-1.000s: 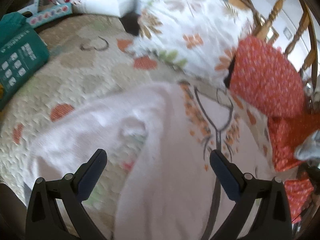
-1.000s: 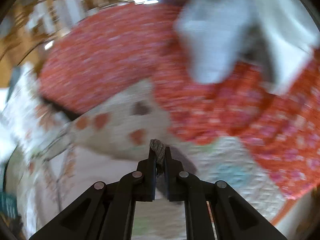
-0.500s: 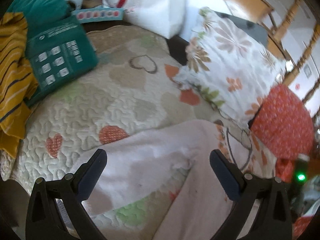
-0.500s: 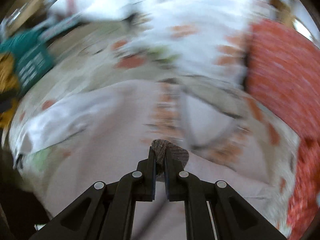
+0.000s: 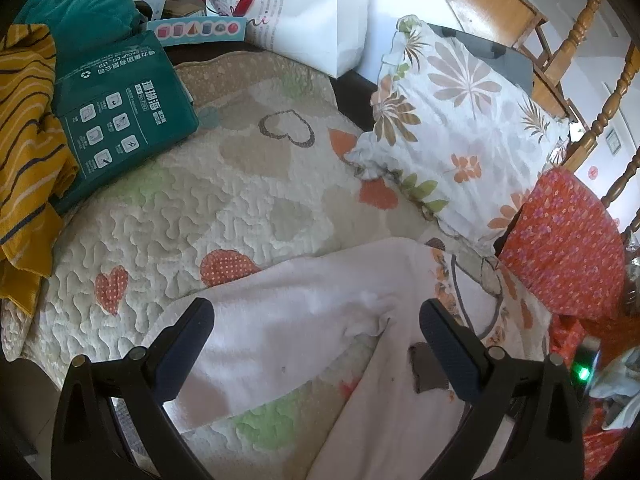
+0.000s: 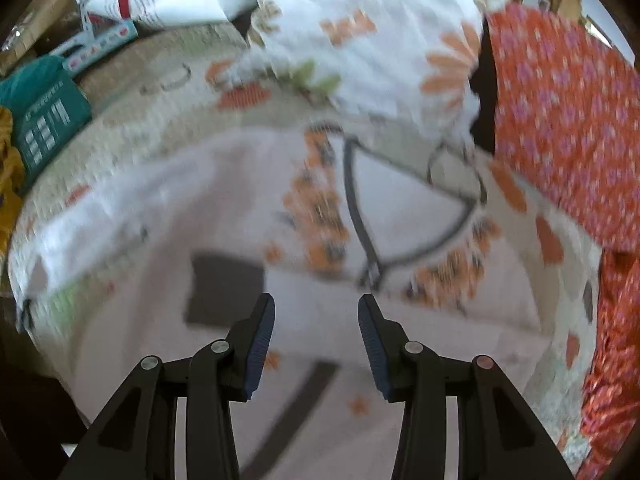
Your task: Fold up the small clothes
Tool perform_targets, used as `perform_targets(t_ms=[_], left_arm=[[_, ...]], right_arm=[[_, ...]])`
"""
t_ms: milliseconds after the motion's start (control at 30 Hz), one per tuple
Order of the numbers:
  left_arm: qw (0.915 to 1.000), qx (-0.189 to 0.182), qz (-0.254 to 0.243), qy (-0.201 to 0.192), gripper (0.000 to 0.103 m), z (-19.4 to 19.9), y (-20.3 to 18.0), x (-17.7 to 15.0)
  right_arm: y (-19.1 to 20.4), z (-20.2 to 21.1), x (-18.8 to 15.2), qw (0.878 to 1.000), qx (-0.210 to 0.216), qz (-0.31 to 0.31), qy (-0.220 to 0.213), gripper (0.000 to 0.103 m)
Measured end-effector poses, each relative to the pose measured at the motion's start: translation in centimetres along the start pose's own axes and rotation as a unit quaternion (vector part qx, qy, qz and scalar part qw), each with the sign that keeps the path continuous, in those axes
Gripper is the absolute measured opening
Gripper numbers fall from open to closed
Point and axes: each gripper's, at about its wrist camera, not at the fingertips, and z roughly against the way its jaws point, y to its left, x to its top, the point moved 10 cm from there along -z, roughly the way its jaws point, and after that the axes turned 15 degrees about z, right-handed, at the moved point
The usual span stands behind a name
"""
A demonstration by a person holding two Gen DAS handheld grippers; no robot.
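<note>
A pale pink garment [image 5: 296, 312] [image 6: 320, 360] with orange flower print and a dark outline lies spread on the heart-patterned quilt [image 5: 240, 208]. My left gripper [image 5: 316, 320] hovers open over its upper edge, nothing between the fingers. A small grey-brown cloth piece [image 5: 426, 368] [image 6: 226, 288] lies on the pink garment, just inside the left gripper's right finger. My right gripper [image 6: 316, 308] points down at the garment. Its jaws are opening with nothing between them, and the grey-brown piece rests left of its fingers. The right wrist view is blurred.
A floral pillow [image 5: 460, 128] and a red flowered cloth [image 5: 560, 248] lie to the right. A green package [image 5: 116, 108], a yellow striped cloth [image 5: 24, 140] and a white paper bag [image 5: 312, 12] sit at the back left. Wooden rails [image 5: 600, 92] stand behind.
The right gripper swung down from the red cloth to over the pink garment and opened, dropping the grey-brown piece onto it. The left gripper shifted left, then held still.
</note>
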Motion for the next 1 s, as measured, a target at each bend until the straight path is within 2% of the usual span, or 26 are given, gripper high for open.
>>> perform_targets(t_ms=[167, 267, 400, 433, 467, 500, 667, 767, 900, 1000], left_arm=[[0.9998, 0.004, -0.006, 0.019, 0.102, -1.3, -0.6, -1.1], [0.9995, 0.009, -0.013, 0.027, 0.102, -1.9, -1.1, -1.8], [0.9994, 0.014, -0.023, 0.022, 0.102, -2.1, -1.6, -2.0], [0.9993, 0.014, -0.024, 0.025, 0.102, -2.2, -1.8, -2.1], [0.9992, 0.012, -0.025, 0.029, 0.102, -2.4, -1.9, -2.3], [0.9991, 0.012, -0.025, 0.032, 0.102, -2.4, -1.9, -2.4], [0.9988, 0.02, -0.031, 0.033, 0.102, -2.8, -2.0, -2.6], [0.9986, 0.02, -0.023, 0.042, 0.102, -3.3, -2.0, -2.6], [0.9986, 0.019, -0.027, 0.042, 0.102, -3.5, -2.4, -2.7], [0.9985, 0.024, -0.035, 0.035, 0.102, -3.6, -2.7, -2.4]], right_arm=[[3.6, -1.9, -1.9, 0.998, -0.001, 0.063, 0.005, 0.047], [6.4, -3.0, -1.0, 0.992, -0.024, 0.122, -0.007, 0.047], [8.4, -4.7, 0.7, 0.987, -0.031, 0.157, -0.018, 0.047], [8.6, -5.1, 1.0, 0.986, -0.031, 0.16, -0.019, 0.043], [8.7, -5.4, 1.2, 0.987, -0.024, 0.157, -0.018, 0.019], [8.8, -5.5, 1.4, 0.989, -0.012, 0.146, -0.016, 0.006], [7.0, -2.6, 3.6, 0.994, 0.015, 0.09, -0.058, 0.004], [5.1, -1.6, 6.8, 0.994, 0.021, 0.084, -0.073, 0.004], [1.9, -4.4, 11.7, 0.995, -0.011, 0.088, -0.048, 0.004], [-0.5, -8.2, 13.4, 0.994, -0.064, 0.082, -0.01, 0.004]])
